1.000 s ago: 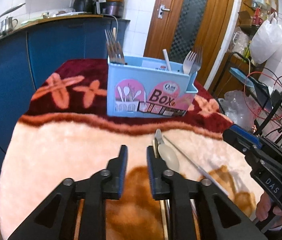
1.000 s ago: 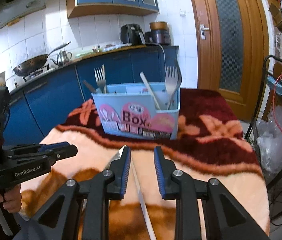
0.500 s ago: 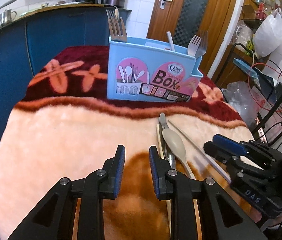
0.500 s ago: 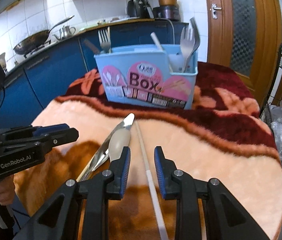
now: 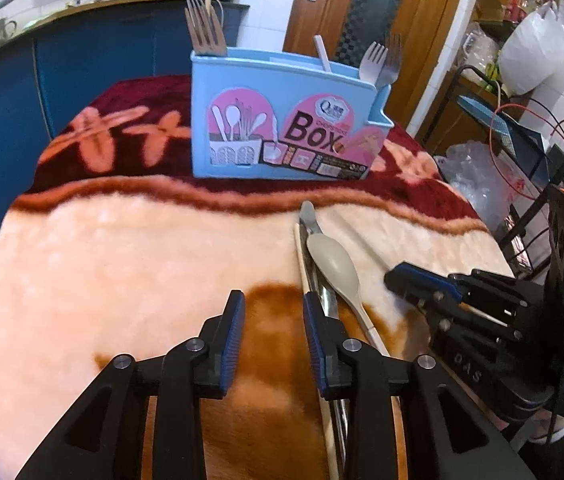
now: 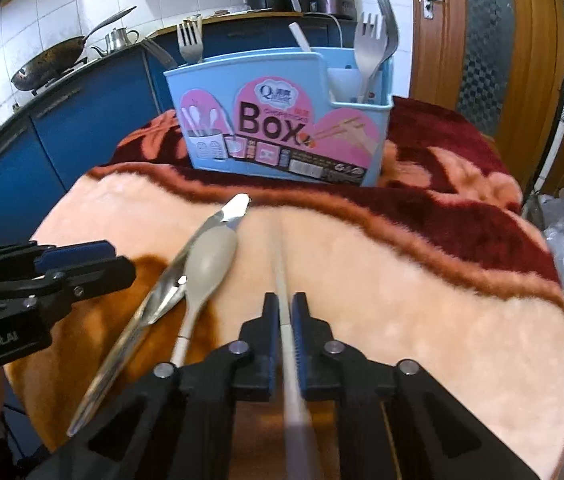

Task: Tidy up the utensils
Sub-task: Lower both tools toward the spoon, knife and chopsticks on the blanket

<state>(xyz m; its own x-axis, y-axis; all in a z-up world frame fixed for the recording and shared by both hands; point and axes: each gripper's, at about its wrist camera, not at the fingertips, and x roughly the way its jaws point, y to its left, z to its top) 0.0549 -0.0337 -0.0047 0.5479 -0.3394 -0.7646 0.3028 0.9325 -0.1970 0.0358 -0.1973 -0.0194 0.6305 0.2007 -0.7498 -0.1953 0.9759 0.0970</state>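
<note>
While forks already stand in the blue box [image 6: 282, 128] at upper centre, right hand-held gripper [image 6: 282, 328] pinches a white chopstick [image 6: 280, 264]; left hand-held gripper [image 5: 272, 332] opening w/ nothing between; spoon [image 6: 208, 264], knife [image 6: 186, 264] left.

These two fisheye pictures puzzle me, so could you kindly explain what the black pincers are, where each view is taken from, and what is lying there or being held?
No robot here: a person carries a two-fingered tool in each hand, each with a camera looking along its fingers. In the right wrist view, the right tool is shut on a white chopstick lying on the plush blanket. In the left wrist view, the left tool is opening, with only blanket between its fingers. Beside it lie a beige spoon, a metal knife and a second chopstick. Behind stands the blue utensil box, already holding forks.
</note>
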